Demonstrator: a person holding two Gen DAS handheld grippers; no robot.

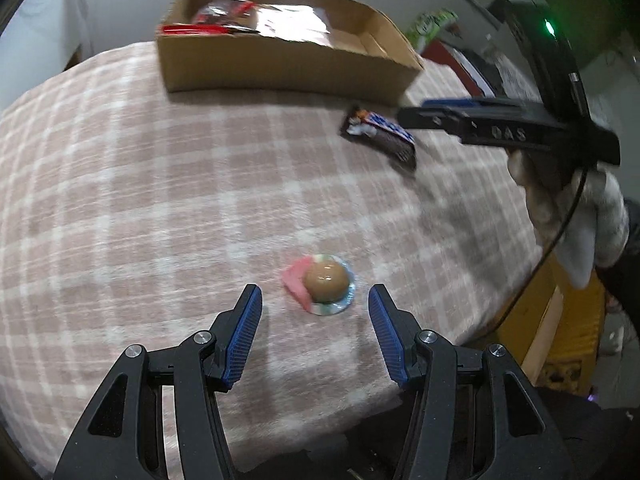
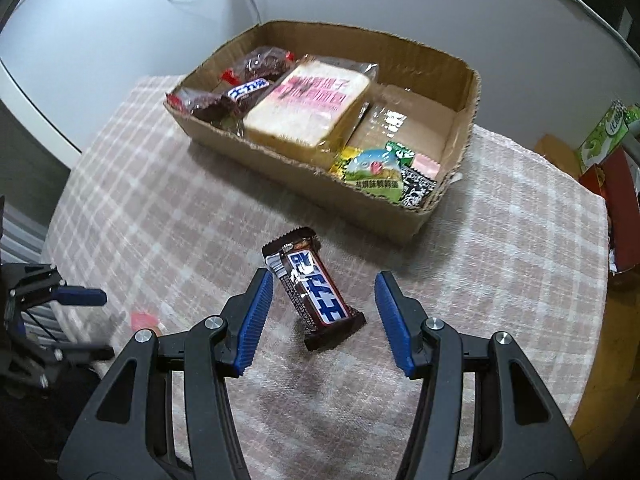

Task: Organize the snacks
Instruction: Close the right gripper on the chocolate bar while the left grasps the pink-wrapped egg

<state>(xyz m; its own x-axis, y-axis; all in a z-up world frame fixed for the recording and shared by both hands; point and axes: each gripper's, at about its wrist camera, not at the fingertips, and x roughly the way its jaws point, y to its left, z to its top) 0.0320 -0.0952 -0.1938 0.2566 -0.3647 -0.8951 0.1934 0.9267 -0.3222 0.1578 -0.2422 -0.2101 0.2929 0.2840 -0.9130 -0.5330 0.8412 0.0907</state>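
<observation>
A round brown jelly cup snack (image 1: 325,285) with a pink tab lies on the checked cloth just ahead of my open, empty left gripper (image 1: 315,303). A dark chocolate bar (image 2: 314,289) with a blue and white label lies on the cloth between the fingertips of my open right gripper (image 2: 324,286); it also shows in the left wrist view (image 1: 380,136). The right gripper (image 1: 424,114) reaches over that bar in the left wrist view. A cardboard box (image 2: 400,216) at the back holds bread, chocolate bars and several small packets; it also shows in the left wrist view (image 1: 280,68).
The pink checked cloth (image 2: 160,216) covers a round table. The table's edge runs close on the right (image 2: 592,360). A green packet (image 2: 604,132) and a red box (image 2: 616,200) stand beyond the right edge. A grey wall lies behind the box.
</observation>
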